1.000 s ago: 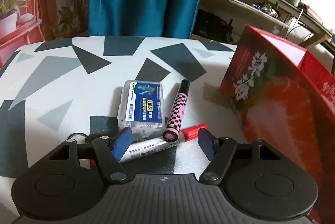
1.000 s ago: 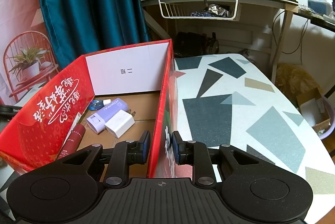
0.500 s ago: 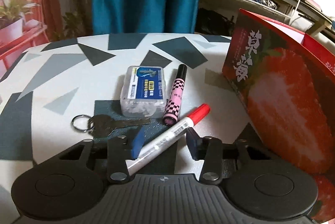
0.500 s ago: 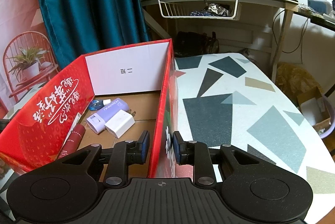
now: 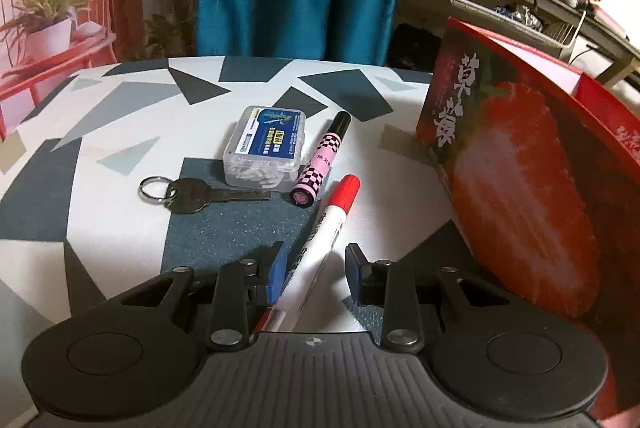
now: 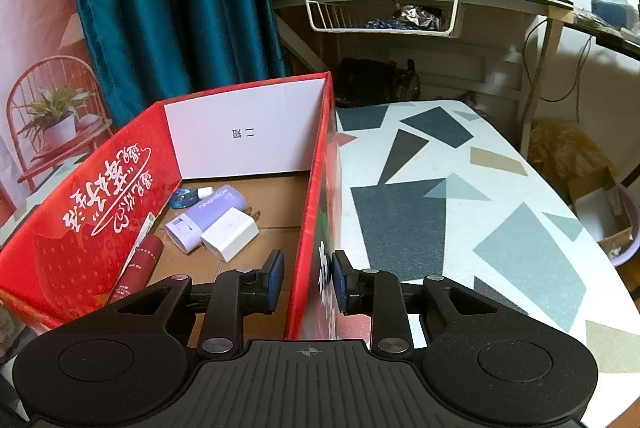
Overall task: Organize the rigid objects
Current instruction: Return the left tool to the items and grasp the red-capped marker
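L gripper (image 5: 314, 274) was seen low centre of the left wrist view, jaws narrow and just closed further around the marker (image 5: 325, 236). The left pad looked to be against the barrel, while a gap showed at the right pad, so no firm hold could be confirmed. The marker lay slanted on the bench (image 5: 120, 228), red cap toward upper right, tail end hidden under the gripper body.

The marker was judged light, stiff and smooth, w/ a round barrel likely to roll or pivot if pinched off-centre. The white barrel near mid-length was judged the best spot to take hold, not the cap, which might pull off.

Beside it lay a pink checked pen (image 5: 320, 160), a clear case (image 5: 266, 146) and a key (image 5: 196, 194) on a ring, all centre frame, all judged small and rigid. The key was judged flat and hard to pinch from the bench.

R gripper (image 6: 307, 280) was seen low centre of the right wrist view, jaws narrow, straddling the box (image 6: 310, 228) wall. Whether the pads pressed on the card couldn't be told. The box held a few items already.
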